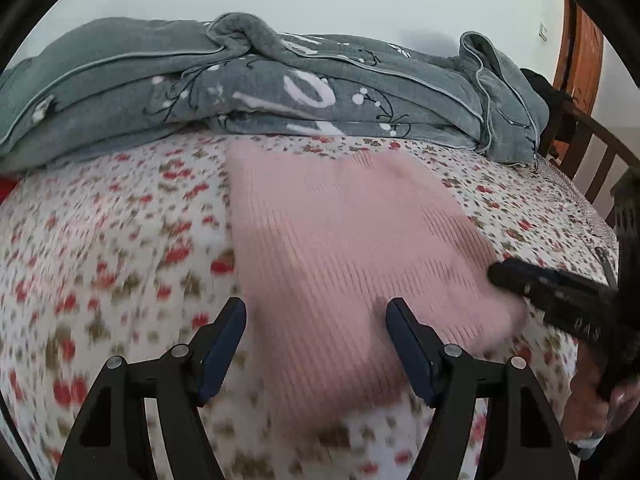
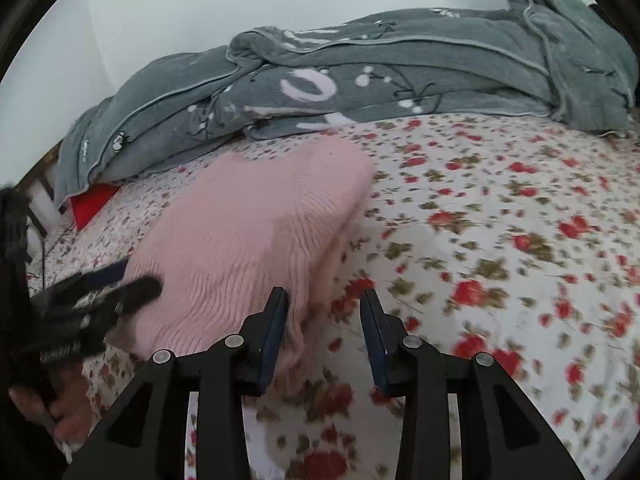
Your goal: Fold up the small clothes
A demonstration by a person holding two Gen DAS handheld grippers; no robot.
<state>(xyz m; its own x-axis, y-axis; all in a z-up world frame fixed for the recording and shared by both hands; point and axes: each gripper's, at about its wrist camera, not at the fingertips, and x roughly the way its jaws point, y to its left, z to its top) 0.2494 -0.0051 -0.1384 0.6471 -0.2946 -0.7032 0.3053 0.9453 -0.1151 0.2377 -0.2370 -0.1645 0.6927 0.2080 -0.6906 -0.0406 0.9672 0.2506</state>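
**Both grippers empty beside the folded pink knit**

The pink ribbed sweater [image 1: 344, 248] lay on the flowered bedsheet [image 1: 120, 240], already folded into a compact rectangle, in front of the grey-green quilt [image 1: 240, 92] that was piled along the wall. Its layers were visible at the near edge in the right wrist view, so the fold seemed mostly done.

The left gripper [image 1: 316, 344] had its jaws wide apart, with the near edge of the sweater lying below the gap, and the pads did not press on the cloth. The right gripper [image 2: 324, 332] stood at a narrower opening; its left finger was just beside the sweater's corner, but nothing was between the jaws except the sheet. Both pictures were blurred, so a light touch could not be excluded.

In my judgement, the two grippers were kept low at the near side in order to square the packet or make one more fold.
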